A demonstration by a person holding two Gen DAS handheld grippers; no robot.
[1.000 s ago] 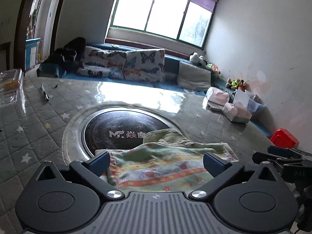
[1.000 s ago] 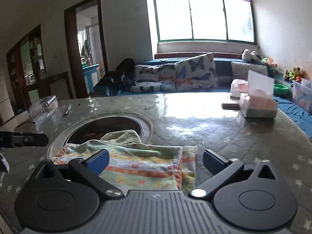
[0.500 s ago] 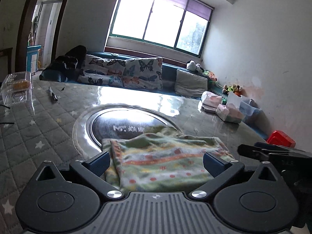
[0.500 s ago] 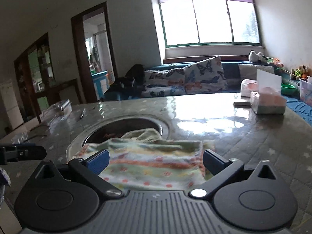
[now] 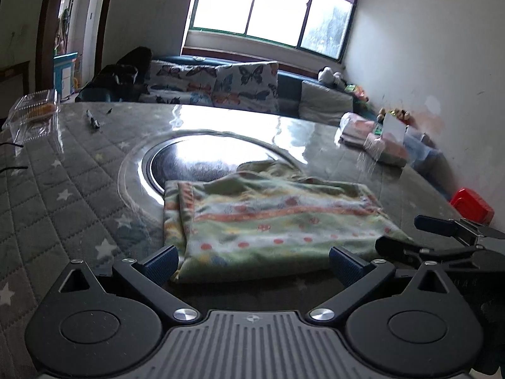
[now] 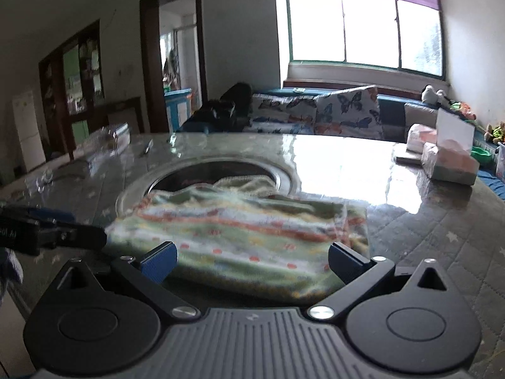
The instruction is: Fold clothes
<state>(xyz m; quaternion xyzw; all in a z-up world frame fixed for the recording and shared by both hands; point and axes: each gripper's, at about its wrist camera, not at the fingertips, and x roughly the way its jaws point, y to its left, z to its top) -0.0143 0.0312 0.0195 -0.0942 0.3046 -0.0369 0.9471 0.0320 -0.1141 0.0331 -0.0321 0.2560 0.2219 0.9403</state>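
A folded green garment (image 5: 271,221) with orange stripes and red dots lies flat on the quilted table, its far edge over the round metal inset (image 5: 195,158). In the right wrist view the same garment (image 6: 246,233) fills the middle. My left gripper (image 5: 252,263) is open just short of the garment's near edge, with nothing between its blue pads. My right gripper (image 6: 251,260) is open as well, at the near edge on the garment's right side. Each gripper shows at the other view's edge: the right gripper (image 5: 442,237) and the left gripper (image 6: 53,230).
A clear plastic box (image 5: 34,117) and a black pen (image 5: 93,121) lie at the table's far left. Tissue packs (image 6: 448,158) sit at the far right. A red box (image 5: 472,210) is beyond the right edge. A sofa with butterfly cushions (image 5: 221,88) runs behind the table.
Both grippers have drawn back toward the near edge and tilted up, so more of the room and the whole garment show. The garment stays folded in place.
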